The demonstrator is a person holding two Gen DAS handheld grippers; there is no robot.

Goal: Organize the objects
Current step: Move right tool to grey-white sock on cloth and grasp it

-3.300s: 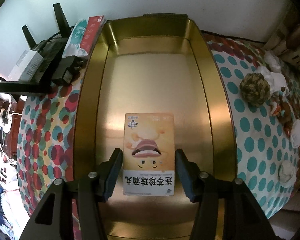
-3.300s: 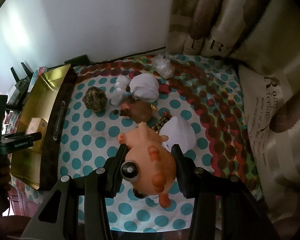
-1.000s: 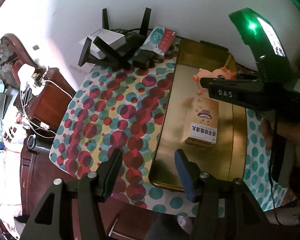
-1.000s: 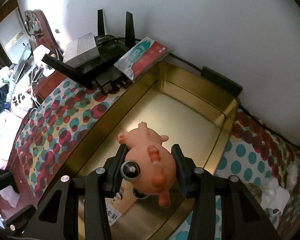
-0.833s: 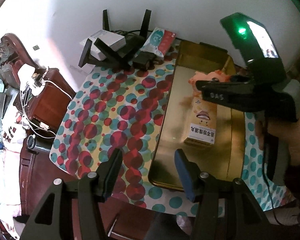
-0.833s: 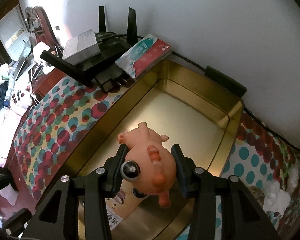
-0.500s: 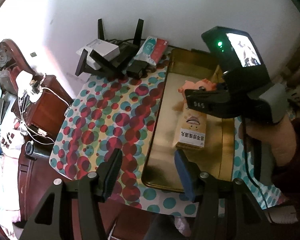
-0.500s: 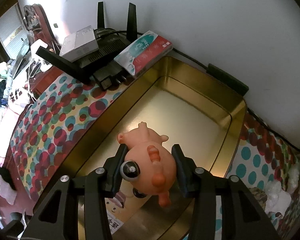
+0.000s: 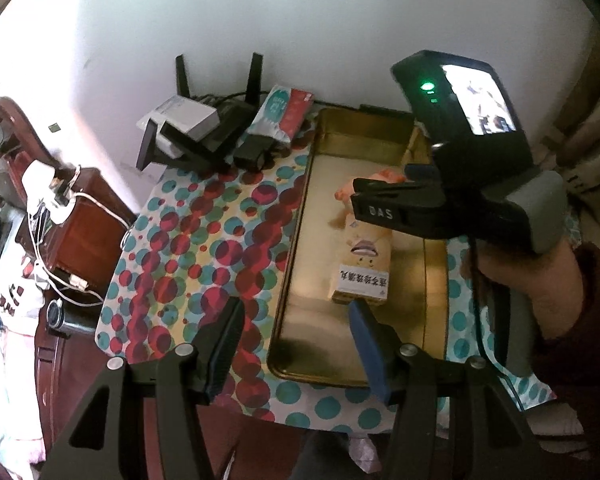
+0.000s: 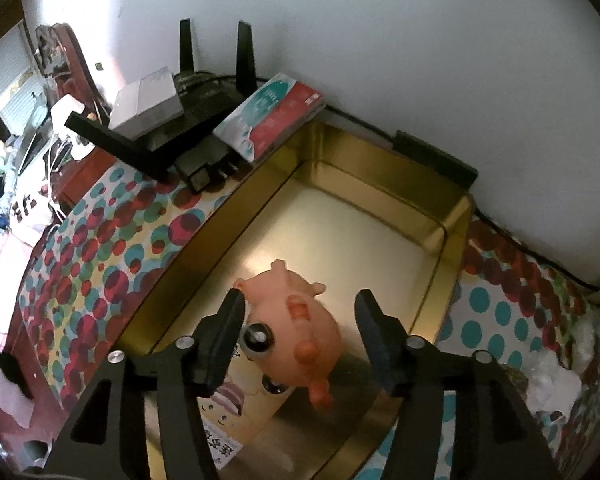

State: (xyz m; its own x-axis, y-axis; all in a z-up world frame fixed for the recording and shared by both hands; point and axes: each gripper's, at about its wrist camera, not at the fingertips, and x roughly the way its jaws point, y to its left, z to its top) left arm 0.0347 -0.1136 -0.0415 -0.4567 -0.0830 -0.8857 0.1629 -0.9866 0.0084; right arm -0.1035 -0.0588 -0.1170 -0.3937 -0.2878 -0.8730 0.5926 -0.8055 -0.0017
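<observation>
1. Right gripper (image 10: 298,312) hangs over the gold tin tray (image 10: 454,216), jaws opening right now, with the pink pig toy (image 10: 296,320) between them. The left finger looks to be brushing the pig's side, while the right finger stands clear of it.
2. The pig toy lies inside the tray, near its middle, just beyond the cartoon-face box (image 10: 228,408) that lies flat on the tray floor.
3. Over on the other side, the left gripper (image 9: 296,326) hovers above the near left corner of the tray, jaws spread, nothing between them.
4. From that view the box (image 9: 364,264) sits mid-tray, and the person's hand (image 9: 532,272) grips the right tool's handle.
5. Behind the tray, by the wall: a black router (image 10: 204,100) with antennas up, and a red-and-teal packet (image 10: 272,114) beside the tray's far left corner.
6. The polka-dot tablecloth (image 9: 204,248) covers the table.
</observation>
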